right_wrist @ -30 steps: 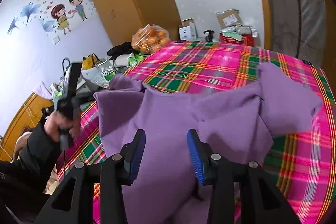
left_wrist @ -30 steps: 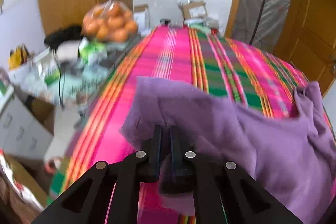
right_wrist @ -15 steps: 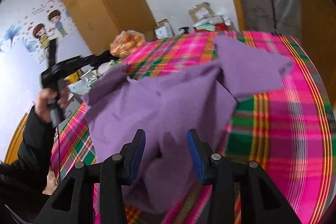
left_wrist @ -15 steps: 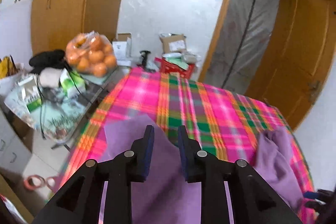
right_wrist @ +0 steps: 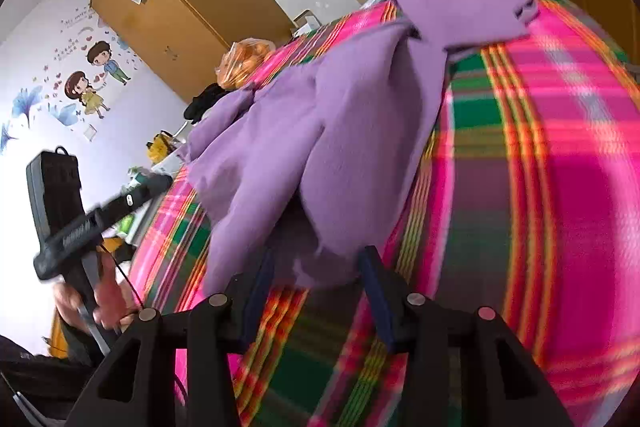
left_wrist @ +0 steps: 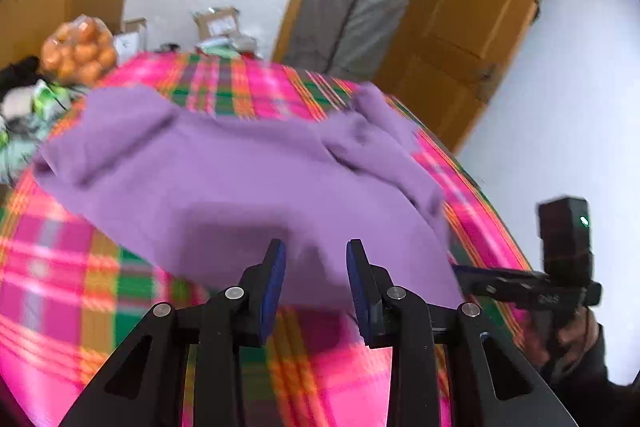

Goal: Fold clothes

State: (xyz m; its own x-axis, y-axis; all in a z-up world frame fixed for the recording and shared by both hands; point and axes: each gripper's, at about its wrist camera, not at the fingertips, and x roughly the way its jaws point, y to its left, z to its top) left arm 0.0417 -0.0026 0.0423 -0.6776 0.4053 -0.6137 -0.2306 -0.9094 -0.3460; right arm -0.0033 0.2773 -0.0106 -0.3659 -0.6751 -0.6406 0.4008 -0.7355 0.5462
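Left wrist view: purple garment [left_wrist: 240, 187] spread crumpled across plaid cloth [left_wrist: 60, 287], long axis running left to right over the frame, near hem just ahead of left gripper [left_wrist: 316, 283]. Jaws parted, nothing between pads; hem edge lay near the fingertips, contact not confirmed owing to motion blur. Right gripper [left_wrist: 472, 273] entered from the right edge at about the same hem line, held by a hand [left_wrist: 576, 339] in a dark sleeve.

Right wrist view: same garment [right_wrist: 320, 131] stretched away from right gripper [right_wrist: 316, 267] up and to the right, one sleeve-like flap lying flat toward the far edge of the cloth [right_wrist: 560, 187]. Jaws parted, empty; near hem drooped between or just in front of the fingers, depth not resolved. Left gripper [right_wrist: 152, 183] seen at left, pointing toward the garment's left side.

Judged: both grippers roughly equally near the hem, left on the left end, right on the right end. Fold stage not determinable: garment neither flat nor folded. Far side of the garment partly bunched; collar and second sleeve not distinguishable. Bag of oranges [left_wrist: 78, 49] and boxes beyond the cloth.
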